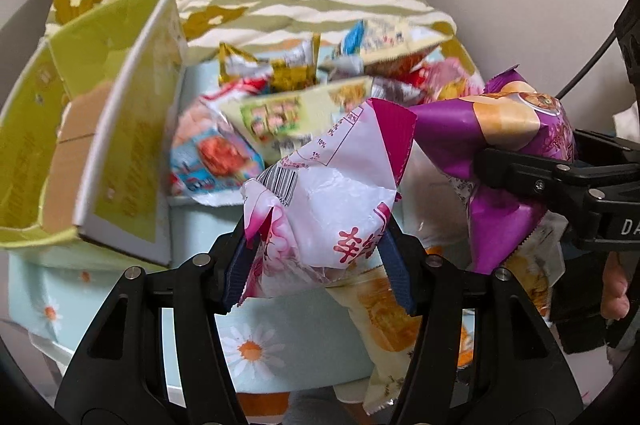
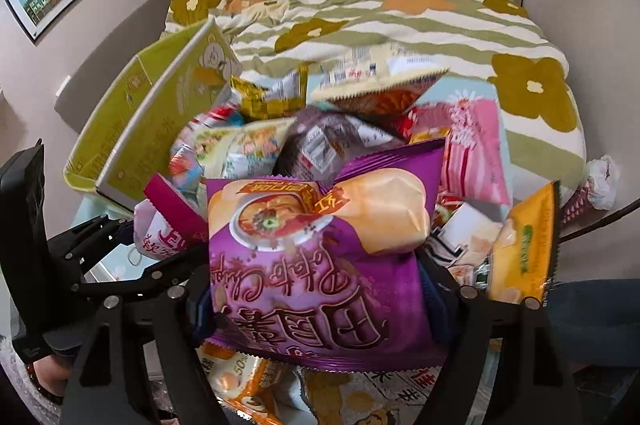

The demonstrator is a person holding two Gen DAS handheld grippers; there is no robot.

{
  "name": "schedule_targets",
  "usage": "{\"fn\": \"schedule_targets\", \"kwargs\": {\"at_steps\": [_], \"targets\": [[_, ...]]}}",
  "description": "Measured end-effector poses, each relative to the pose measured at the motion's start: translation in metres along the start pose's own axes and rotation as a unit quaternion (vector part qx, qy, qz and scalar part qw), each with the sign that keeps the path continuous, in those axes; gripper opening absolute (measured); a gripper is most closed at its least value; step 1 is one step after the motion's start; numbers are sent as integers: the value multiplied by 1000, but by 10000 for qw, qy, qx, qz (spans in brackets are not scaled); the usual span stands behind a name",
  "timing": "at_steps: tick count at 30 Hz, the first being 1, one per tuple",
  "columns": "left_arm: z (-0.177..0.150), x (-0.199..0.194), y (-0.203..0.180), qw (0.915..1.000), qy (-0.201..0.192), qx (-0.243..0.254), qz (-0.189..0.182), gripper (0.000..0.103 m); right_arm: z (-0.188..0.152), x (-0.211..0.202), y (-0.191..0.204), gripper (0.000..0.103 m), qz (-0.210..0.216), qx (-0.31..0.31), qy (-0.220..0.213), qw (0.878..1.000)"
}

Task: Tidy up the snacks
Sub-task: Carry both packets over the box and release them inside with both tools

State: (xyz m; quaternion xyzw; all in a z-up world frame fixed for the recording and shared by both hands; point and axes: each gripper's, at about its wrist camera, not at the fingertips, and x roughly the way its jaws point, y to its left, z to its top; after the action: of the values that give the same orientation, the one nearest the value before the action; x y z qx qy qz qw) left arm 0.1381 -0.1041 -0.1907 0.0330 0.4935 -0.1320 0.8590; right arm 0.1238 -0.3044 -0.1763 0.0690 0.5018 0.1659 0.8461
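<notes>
My left gripper (image 1: 316, 257) is shut on a white and pink snack bag (image 1: 320, 185), held above the flowered blue tablecloth (image 1: 304, 345). My right gripper (image 2: 320, 289) is shut on a purple potato chip bag (image 2: 312, 265); that bag also shows in the left wrist view (image 1: 508, 137), just right of the pink bag. The right gripper (image 1: 532, 181) enters the left wrist view from the right. The left gripper (image 2: 132, 245) shows at the left of the right wrist view with the pink bag (image 2: 160, 229). A pile of snack bags (image 2: 320, 133) lies beyond both.
An open yellow-green cardboard box (image 1: 88, 129) stands at the left, its flap up; it also shows in the right wrist view (image 2: 152, 117). A striped flowered blanket (image 2: 400, 25) lies behind the pile. More snack packets (image 2: 524, 245) lie at the right and below the grippers.
</notes>
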Motion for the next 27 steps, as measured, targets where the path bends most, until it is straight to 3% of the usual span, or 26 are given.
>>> {"fn": "schedule_targets", "kwargs": {"at_steps": [6,12,19,25,27], "targets": [[15,-40,7,9993,-272,-259,-54,57,14,-25,7,76,54,-24,-253,9997],[40,-74,46,9963,-554,-634,148,57,48,-39,34,76,154,-283,-441,9985],[79,-87,126,9936,-720,-732,480,57,106,-34,88,77,225,-508,-808,9952],[108,-66,215,9934,-511,-856,560,57,153,8,137,79,458,-277,-768,9956],[117,-54,242,9938,-420,-867,555,57,167,27,157,80,349,-227,-713,9966]]}}
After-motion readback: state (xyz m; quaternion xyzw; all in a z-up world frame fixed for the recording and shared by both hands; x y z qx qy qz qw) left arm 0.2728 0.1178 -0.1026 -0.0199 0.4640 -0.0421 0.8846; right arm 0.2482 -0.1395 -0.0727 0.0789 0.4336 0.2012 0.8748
